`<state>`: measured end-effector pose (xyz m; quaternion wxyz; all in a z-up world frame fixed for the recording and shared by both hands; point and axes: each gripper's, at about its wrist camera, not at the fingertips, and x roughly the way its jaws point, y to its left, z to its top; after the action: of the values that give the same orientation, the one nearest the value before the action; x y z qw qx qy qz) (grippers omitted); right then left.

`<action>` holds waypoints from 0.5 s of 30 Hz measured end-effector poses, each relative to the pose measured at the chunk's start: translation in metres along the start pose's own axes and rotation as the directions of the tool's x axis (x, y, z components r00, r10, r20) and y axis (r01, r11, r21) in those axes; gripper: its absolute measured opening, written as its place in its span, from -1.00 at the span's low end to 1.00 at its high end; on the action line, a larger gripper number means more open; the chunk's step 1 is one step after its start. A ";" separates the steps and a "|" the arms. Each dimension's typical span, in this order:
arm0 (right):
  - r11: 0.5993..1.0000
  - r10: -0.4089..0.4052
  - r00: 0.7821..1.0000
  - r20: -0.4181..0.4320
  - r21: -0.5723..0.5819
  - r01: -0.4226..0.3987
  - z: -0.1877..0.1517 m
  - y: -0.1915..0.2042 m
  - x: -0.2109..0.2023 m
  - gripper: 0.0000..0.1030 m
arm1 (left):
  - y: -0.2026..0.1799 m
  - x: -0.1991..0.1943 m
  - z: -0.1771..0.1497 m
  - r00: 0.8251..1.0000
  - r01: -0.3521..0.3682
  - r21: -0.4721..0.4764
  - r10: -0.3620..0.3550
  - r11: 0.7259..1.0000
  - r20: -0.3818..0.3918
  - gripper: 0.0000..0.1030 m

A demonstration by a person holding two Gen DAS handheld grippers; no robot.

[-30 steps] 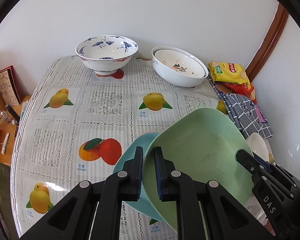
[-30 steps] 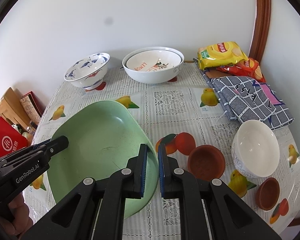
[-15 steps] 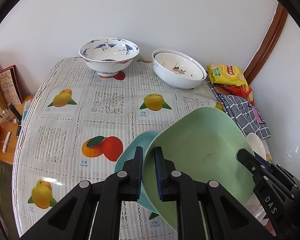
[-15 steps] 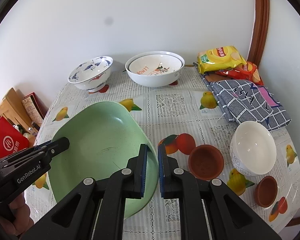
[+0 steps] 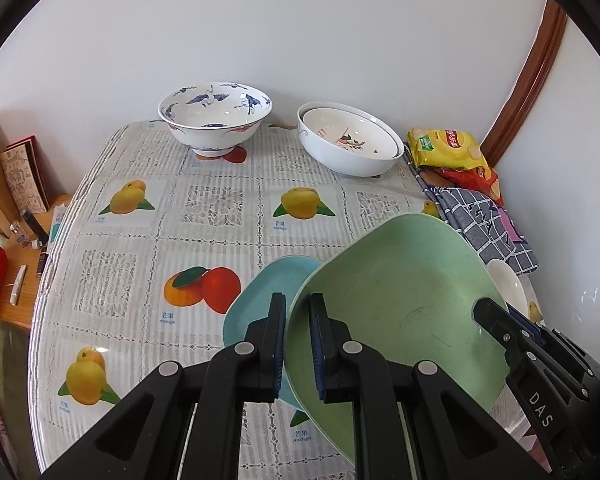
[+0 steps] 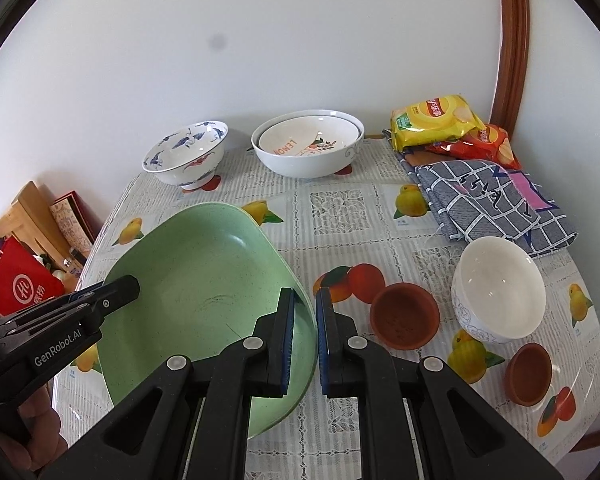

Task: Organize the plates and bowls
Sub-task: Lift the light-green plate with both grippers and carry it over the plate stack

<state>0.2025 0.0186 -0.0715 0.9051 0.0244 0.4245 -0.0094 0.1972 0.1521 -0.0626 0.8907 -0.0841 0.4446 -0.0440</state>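
Both grippers hold one large green plate (image 5: 396, 300) above the table. My left gripper (image 5: 298, 312) is shut on its left rim. My right gripper (image 6: 305, 308) is shut on its right rim; the plate also shows in the right wrist view (image 6: 204, 280). A teal plate (image 5: 256, 300) lies on the tablecloth under the green one, partly hidden. At the back stand a blue-and-white bowl (image 5: 215, 116) and two nested white bowls (image 5: 350, 140). A white bowl (image 6: 498, 288) and two small brown dishes (image 6: 404, 316) (image 6: 528, 372) sit at the right.
Snack bags (image 6: 436, 120) and a folded checked cloth (image 6: 496, 204) lie at the back right by the wall. The fruit-print tablecloth (image 5: 140, 248) covers the table. A wooden side shelf with clutter (image 5: 16, 216) stands off the table's left edge.
Both grippers and the green plate have risen and pulled back a little; the table and bowls sit lower and look smaller in view. The grips are unchanged.
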 end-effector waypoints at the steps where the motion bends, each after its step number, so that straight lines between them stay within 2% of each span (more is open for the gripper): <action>1: 1.000 0.002 1.000 0.000 0.003 -0.002 -0.001 -0.001 0.000 -0.79 | -0.001 0.000 0.000 1.000 0.000 0.002 0.000 1.000 0.000 -0.77; 9: 1.000 0.010 1.000 0.003 0.010 -0.010 -0.004 -0.009 -0.001 -0.79 | -0.008 0.001 -0.003 1.000 -0.016 0.011 0.016 1.000 -0.001 -0.77; 15: 1.000 0.029 0.999 -0.020 0.006 -0.029 -0.007 -0.009 0.013 -0.79 | -0.002 0.015 -0.007 0.999 -0.040 0.000 0.040 0.999 -0.029 -0.77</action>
<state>0.2052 0.0098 -0.0866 0.9007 0.0332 0.4331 0.0030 0.2008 0.1469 -0.0775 0.8847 -0.0749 0.4593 -0.0273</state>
